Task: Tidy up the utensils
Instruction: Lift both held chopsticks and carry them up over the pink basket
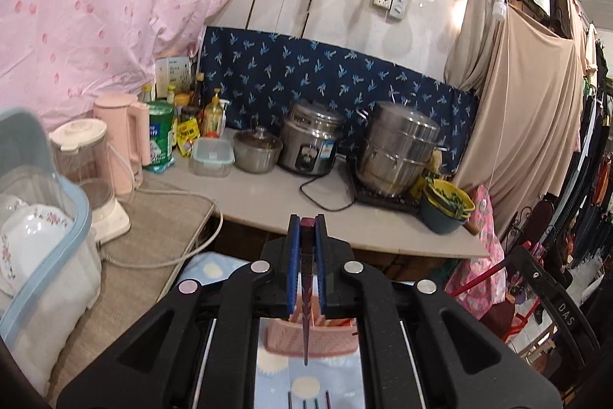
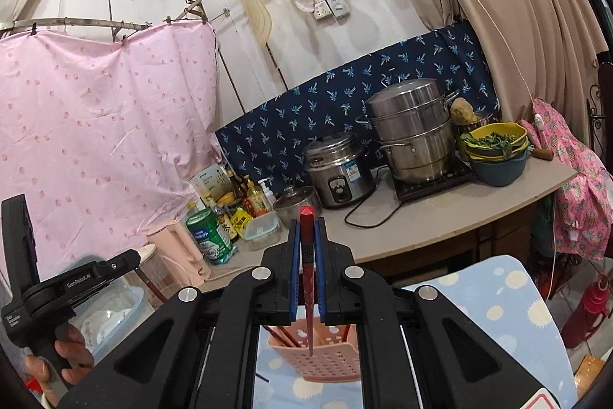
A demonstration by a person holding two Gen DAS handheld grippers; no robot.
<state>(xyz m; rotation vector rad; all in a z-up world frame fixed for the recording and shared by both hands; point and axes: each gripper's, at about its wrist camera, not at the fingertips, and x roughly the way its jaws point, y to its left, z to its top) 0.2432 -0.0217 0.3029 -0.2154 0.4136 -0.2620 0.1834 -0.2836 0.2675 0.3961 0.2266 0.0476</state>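
Note:
In the left wrist view my left gripper (image 1: pixel 306 229) is shut on a dark red chopstick (image 1: pixel 306 271), which hangs tip down between the blue pads. Below it a pink perforated utensil basket (image 1: pixel 318 340) stands on a blue dotted cloth (image 1: pixel 276 382), with more chopsticks (image 1: pixel 308 402) lying at the bottom edge. In the right wrist view my right gripper (image 2: pixel 306 232) is shut on a brighter red chopstick (image 2: pixel 308 313), whose tip hangs over the pink basket (image 2: pixel 329 363). That basket holds several chopsticks (image 2: pixel 281 334). A hand (image 2: pixel 65 359) holds the other gripper's handle at the lower left.
Behind runs a grey counter (image 1: pixel 268 202) with a rice cooker (image 1: pixel 310 140), a steel steamer pot (image 1: pixel 398 148), stacked bowls (image 1: pixel 446 207), bottles and a pink kettle (image 1: pixel 122 140). A blender (image 1: pixel 92 171) and a blue-rimmed box of plates (image 1: pixel 34 236) stand left. A red flask (image 2: pixel 586 309) is at the right.

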